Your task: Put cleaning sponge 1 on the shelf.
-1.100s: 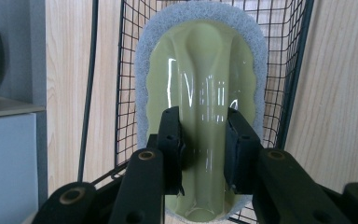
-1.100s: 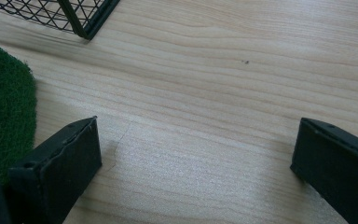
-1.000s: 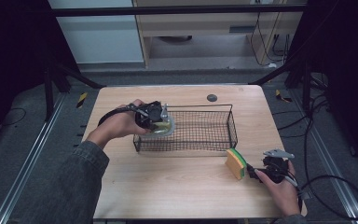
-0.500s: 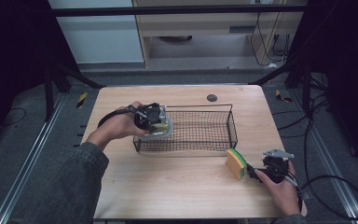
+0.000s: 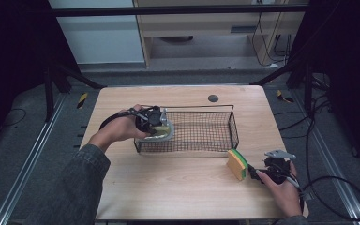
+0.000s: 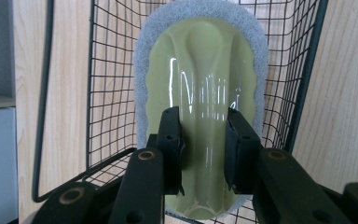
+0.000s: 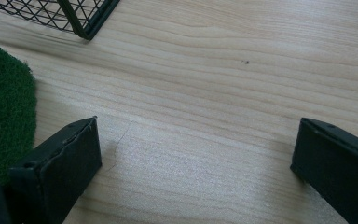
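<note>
Left gripper (image 6: pixel 204 151) — clamping the scrubber's (image 6: pixel 200 74) ridged handle, carrying it into the wire basket (image 5: pixel 215 140). Right gripper (image 7: pixel 196 163) — resting wide, empty beside the sponge (image 5: pixel 237 164).

The left tool (image 6: pixel 204 151) has its jaws pressed together, forearm stretched forward; the right tool (image 7: pixel 193 163) sits low with jaws wide apart.

Your left gripper (image 5: pixel 161 125) sits at the left end of the basket (image 5: pixel 215 146), with the scrubber (image 6: pixel 200 88) inside it. The sponge (image 5: pixel 237 164) lies before the basket's right corner, just left of your right gripper (image 5: pixel 258 174).
</note>
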Tool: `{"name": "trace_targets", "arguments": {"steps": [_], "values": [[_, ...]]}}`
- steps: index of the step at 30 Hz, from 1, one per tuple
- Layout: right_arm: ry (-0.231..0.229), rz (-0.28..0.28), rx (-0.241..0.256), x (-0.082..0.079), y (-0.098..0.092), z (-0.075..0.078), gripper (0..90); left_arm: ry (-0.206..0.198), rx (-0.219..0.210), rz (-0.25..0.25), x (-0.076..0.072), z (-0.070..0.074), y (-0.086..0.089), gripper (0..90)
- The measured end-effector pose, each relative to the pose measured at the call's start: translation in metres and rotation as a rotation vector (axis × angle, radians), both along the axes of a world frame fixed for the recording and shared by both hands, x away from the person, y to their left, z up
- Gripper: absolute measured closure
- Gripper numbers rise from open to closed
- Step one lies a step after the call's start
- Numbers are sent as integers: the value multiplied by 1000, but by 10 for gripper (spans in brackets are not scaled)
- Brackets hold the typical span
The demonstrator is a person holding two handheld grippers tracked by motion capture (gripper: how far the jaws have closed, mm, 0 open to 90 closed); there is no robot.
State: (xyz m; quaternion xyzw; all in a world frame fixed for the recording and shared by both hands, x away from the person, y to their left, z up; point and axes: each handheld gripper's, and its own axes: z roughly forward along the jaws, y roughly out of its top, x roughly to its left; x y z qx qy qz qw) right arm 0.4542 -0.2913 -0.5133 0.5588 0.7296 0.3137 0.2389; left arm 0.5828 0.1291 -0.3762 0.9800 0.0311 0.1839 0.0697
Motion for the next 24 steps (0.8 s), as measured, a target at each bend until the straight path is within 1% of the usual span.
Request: {"name": "trace_targets", "arguments": {"steps": [2,4,5,15,17,18,19,22,23,24], "values": [[0,0,0,0,0,0,13,1,1,1,0,-1,0,706],[0,0,0,0,0,0,13,1,-8,1,1,-3,0,706],[0,0,0,0,0,0,13,7,4,1,1,-3,-1,706],[0,1,-3,0,0,0,13,19,9,0,2,-11,-2,706],[0,0,0,0,0,0,13,22,8,2,2,-11,-2,706],[0,0,0,0,0,0,13,21,0,2,2,-13,-2,706],[0,0,0,0,0,0,13,27,10,1,2,-13,-3,705],[0,0,0,0,0,0,13,28,10,-1,2,-17,-3,705],[0,0,0,0,0,0,13,35,19,2,3,-18,-4,706],[0,0,0,0,0,0,13,35,19,2,3,-18,-4,706]]}}
